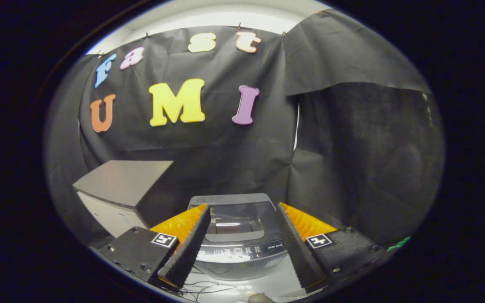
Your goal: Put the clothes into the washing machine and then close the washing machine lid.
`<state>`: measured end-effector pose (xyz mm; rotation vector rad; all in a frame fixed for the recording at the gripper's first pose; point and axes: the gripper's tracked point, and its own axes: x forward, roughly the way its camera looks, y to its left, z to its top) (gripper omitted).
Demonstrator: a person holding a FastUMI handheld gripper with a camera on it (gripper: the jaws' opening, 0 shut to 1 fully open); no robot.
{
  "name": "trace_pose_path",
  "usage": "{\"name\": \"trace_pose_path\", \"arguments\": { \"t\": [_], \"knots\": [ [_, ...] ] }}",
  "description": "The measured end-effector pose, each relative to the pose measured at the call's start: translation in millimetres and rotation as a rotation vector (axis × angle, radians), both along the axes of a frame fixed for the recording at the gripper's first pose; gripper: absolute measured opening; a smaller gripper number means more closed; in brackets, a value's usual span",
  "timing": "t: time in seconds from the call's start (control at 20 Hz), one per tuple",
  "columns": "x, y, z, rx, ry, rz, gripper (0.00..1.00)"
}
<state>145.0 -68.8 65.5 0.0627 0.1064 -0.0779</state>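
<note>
My tool [240, 210] is wide open and holds nothing; beyond it, the boxy washer [237, 240] has its smooth glass lid [234, 221] down.

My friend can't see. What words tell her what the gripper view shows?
A grey washing machine with its lid down sits beyond the open, empty gripper. A grey-topped cabinet stands beside it, with black cloth behind.
</note>
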Motion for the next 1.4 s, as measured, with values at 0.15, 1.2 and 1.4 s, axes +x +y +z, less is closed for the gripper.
{"name": "trace_pose_path", "arguments": {
  "t": [0.15,1.2,1.4],
  "knots": [
    [-61.6,-3.4,11.1,-0.009,-0.065,0.000,1.00],
    [-248.4,-22.6,-113.2,-0.028,-0.042,0.045,1.00],
    [-244.7,-24.2,-113.0,-0.032,-0.054,0.058,1.00]
  ]
}}
